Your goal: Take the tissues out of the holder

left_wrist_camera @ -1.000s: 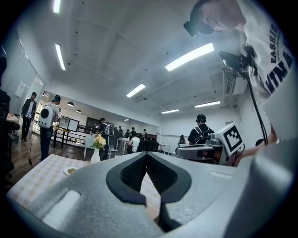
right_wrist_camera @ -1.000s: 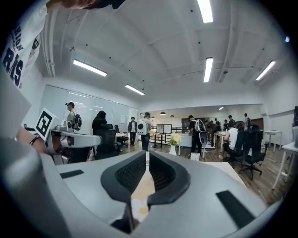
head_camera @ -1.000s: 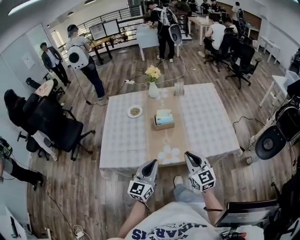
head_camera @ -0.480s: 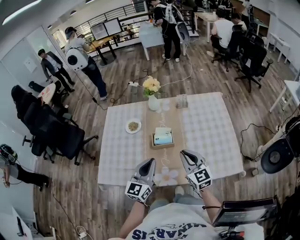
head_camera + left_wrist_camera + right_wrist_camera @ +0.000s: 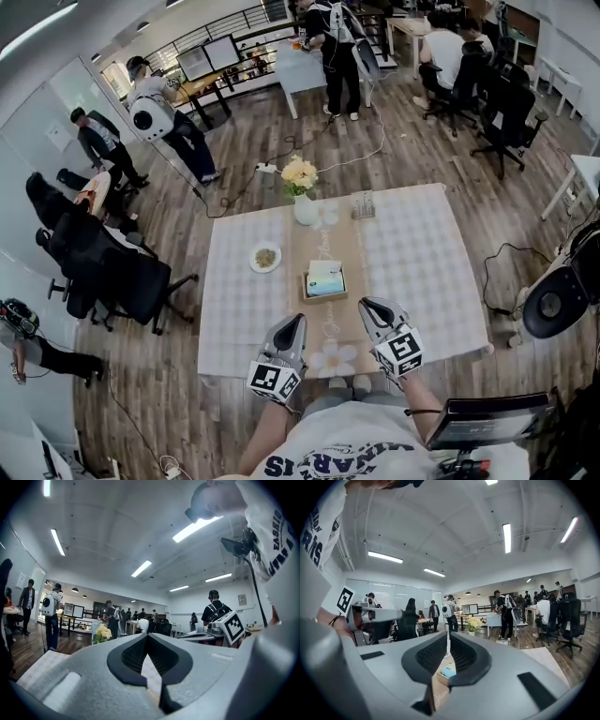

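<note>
The wooden tissue holder (image 5: 324,283) stands mid-table on the tan runner, with a pale blue tissue pack (image 5: 325,277) lying in it. Both grippers hover over the table's near edge, short of the holder and apart from it. My left gripper (image 5: 294,322) is shut with nothing in it, its jaws meeting at the tips (image 5: 149,638). My right gripper (image 5: 365,306) is also shut and empty (image 5: 448,638). Through the gap under its jaws the right gripper view shows the holder (image 5: 440,678) and the tissues (image 5: 449,672) ahead.
On the white checked tablecloth (image 5: 422,262) stand a vase of yellow flowers (image 5: 302,192), a small plate (image 5: 265,257) and a glass holder (image 5: 363,203). Black office chairs (image 5: 112,267) stand left of the table. A screen (image 5: 487,422) sits at my right hip. People stand farther off.
The view has closed in on the table. Both grippers now reach over its near edge, nearer the holder. Their jaws stay shut.
</note>
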Demonstrator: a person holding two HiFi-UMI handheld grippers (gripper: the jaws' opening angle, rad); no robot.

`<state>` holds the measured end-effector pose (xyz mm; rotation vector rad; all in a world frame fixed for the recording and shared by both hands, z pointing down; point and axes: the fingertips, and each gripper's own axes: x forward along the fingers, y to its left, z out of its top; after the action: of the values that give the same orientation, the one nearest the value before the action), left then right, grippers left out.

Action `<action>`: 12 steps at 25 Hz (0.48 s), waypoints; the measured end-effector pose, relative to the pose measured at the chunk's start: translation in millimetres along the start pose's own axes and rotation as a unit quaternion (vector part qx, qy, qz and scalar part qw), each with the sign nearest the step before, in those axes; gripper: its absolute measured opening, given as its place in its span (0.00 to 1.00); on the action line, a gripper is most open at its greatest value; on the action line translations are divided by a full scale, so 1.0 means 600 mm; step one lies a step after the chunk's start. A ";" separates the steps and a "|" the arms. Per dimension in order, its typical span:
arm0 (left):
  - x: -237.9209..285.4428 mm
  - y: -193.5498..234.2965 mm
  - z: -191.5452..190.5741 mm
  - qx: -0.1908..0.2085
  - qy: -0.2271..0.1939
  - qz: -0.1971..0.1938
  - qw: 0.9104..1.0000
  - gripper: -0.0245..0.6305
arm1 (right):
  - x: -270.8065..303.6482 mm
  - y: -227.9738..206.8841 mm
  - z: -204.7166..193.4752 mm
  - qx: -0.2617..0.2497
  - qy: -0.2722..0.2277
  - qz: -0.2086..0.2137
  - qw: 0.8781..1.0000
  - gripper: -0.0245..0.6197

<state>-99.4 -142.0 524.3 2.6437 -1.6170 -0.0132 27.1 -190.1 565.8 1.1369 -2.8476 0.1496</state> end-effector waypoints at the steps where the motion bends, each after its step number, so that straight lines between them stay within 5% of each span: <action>1: 0.003 0.000 -0.001 0.003 0.002 -0.001 1.000 0.04 | 0.000 -0.001 0.001 0.002 0.001 0.000 1.000 0.05; 12: -0.006 0.014 -0.011 0.005 0.012 -0.010 1.000 0.04 | 0.008 0.009 0.006 0.002 0.005 -0.009 1.000 0.05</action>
<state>-108.4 -142.7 531.5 2.6579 -1.5867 0.0276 19.6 -190.0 562.7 1.1594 -2.8293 0.1590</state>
